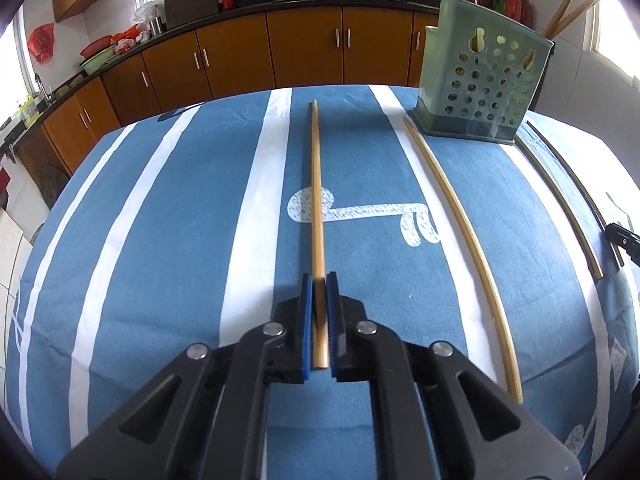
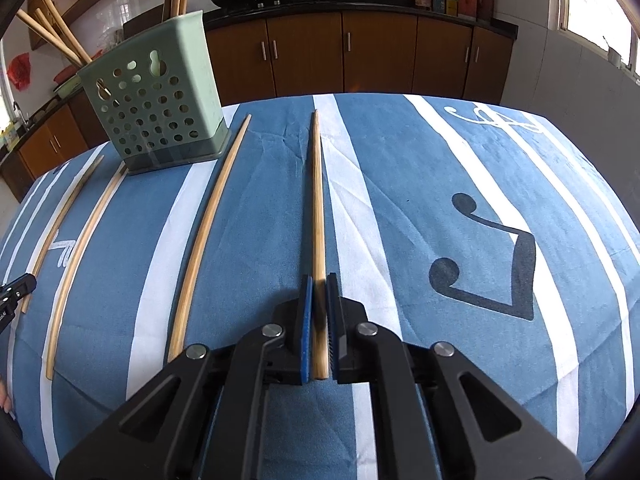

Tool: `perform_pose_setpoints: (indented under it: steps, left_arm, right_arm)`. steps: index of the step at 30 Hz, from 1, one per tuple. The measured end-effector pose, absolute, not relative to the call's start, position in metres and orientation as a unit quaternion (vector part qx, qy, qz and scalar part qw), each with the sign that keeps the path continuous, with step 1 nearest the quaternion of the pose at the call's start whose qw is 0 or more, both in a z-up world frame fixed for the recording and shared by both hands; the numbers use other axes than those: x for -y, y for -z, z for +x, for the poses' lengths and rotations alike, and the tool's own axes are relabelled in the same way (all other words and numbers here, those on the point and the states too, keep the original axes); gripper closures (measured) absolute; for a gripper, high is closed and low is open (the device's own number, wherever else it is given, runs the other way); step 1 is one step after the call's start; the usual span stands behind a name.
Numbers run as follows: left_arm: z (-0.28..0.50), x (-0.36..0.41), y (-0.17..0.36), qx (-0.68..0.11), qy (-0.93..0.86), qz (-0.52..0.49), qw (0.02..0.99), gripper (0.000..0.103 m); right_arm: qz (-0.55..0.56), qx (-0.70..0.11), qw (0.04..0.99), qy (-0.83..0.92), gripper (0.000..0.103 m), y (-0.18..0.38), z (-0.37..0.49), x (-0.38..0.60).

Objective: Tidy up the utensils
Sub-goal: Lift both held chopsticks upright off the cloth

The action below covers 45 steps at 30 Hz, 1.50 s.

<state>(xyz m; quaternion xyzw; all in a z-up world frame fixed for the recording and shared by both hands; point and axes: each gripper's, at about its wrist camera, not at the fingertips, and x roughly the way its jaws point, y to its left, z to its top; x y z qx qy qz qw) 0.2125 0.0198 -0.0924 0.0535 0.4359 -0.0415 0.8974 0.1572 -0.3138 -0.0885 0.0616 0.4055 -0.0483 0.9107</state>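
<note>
A long, thin, light-wood chopstick (image 1: pixel 317 200) is being gripped near its butt end by the left gripper (image 1: pixel 319 280), whose blue-padded jaws are being kept narrow around it; the stick is seen stretched straight ahead over the blue-and-white striped cloth covering the tabletop (image 1: pixel 180 208). A second pale wooden chopstick (image 2: pixel 318 216) is being clamped the same way by the right gripper (image 2: pixel 319 282), its jaws narrowed onto the thick end.

A pale green perforated plastic utensil holder (image 1: pixel 482 76) is being shown standing upright at the far side of the cloth, with several wooden sticks held inside and leaning out of its top. In the right wrist view, three further loose bamboo chopsticks (image 2: pixel 208 236) are being shown lying flat on the cloth to the left of the held one, their far tips close to the holder's base.
</note>
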Motion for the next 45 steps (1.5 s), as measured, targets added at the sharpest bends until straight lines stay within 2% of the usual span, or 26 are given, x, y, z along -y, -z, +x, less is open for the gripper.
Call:
perform_pose_setpoints:
  steps: [25, 45]
  left_arm:
    - [0.183, -0.038, -0.039, -0.284, 0.057, -0.022, 0.957, 0.096]
    - [0.178, -0.033, -0.102, -0.226, 0.082, -0.018, 0.97, 0.096]
  right_arm:
    - [0.111, -0.205, 0.971, 0.057, 0.096, -0.018, 0.11, 0.35]
    - [0.108, -0.149, 0.983, 0.022, 0.096, -0.076, 0.11, 0.335]
